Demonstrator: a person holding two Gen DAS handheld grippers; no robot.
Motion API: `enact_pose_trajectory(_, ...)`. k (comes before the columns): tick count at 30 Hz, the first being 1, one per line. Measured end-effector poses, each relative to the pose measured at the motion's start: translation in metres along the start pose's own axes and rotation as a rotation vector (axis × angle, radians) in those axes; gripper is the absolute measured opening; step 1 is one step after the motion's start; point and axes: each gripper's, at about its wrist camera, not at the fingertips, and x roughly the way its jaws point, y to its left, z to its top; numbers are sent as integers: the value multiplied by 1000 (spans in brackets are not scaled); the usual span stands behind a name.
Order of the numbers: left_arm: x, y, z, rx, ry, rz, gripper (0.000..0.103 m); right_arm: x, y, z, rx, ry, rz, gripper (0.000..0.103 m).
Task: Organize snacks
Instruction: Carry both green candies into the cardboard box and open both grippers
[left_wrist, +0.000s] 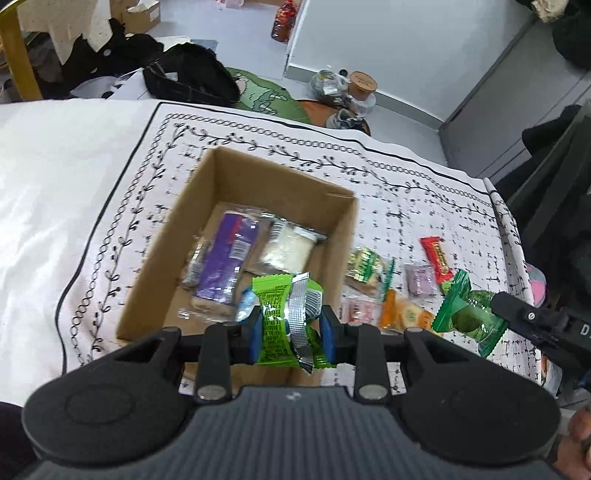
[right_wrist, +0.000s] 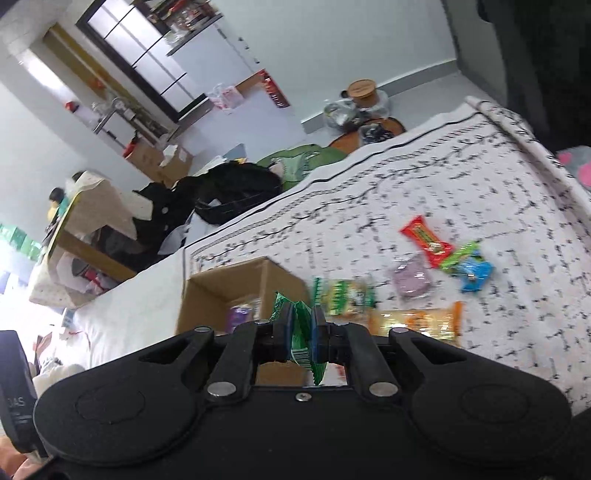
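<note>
Holding: my left tongs (left_wrist: 291, 325) are pinching a lime-green snack packet (left_wrist: 277, 314) with a silver seam, right above the near edge of the cardboard box (left_wrist: 162, 254).
Right tongs: my right tongs (right_wrist: 300, 334) are pressed tight on a dark green wrapper (right_wrist: 301, 332), which hangs to the right of the box in the left wrist view and just above the box's near corner in the right wrist view.
Box: open-topped, standing on the patterned white cloth (left_wrist: 424, 206) of the tabletop.
Inside the box: I see a purple packet (left_wrist: 221, 266) on the left and a clear packet with pale contents (left_wrist: 286, 247) beside it, toward the far right corner.
Right of the box: a green-printed snack (left_wrist: 364, 264) lies just beside its wall, an orange packet (left_wrist: 404, 314) near it.
Further right of the box: a lilac packet (left_wrist: 421, 280) and a red bar (left_wrist: 437, 258) lie further out.
Farthest from the box: a blue packet (right_wrist: 474, 273) touches a light green one.
</note>
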Motion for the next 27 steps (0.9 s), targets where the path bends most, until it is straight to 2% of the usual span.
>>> enact_pose_trajectory(14,2,47,7,-71,35,-5,31,27,53,-8,-38,51,35,9)
enact_pose_trajectory(19,5,64,8,-110,80,8,38,36,67,-11,-56,60,37,10)
enact_pose_trajectory(22,2,73,8,-126,78,19,42,40,76,-11,-73,62,51,21)
enact_pose_trajectory(23,0,74,8,-126,73,20,44,41,76,-11,-76,60,54,29)
enact_pose_trajectory(27,-3,78,9,-131,63,14,57,37,78,-13,-95,44,25,44)
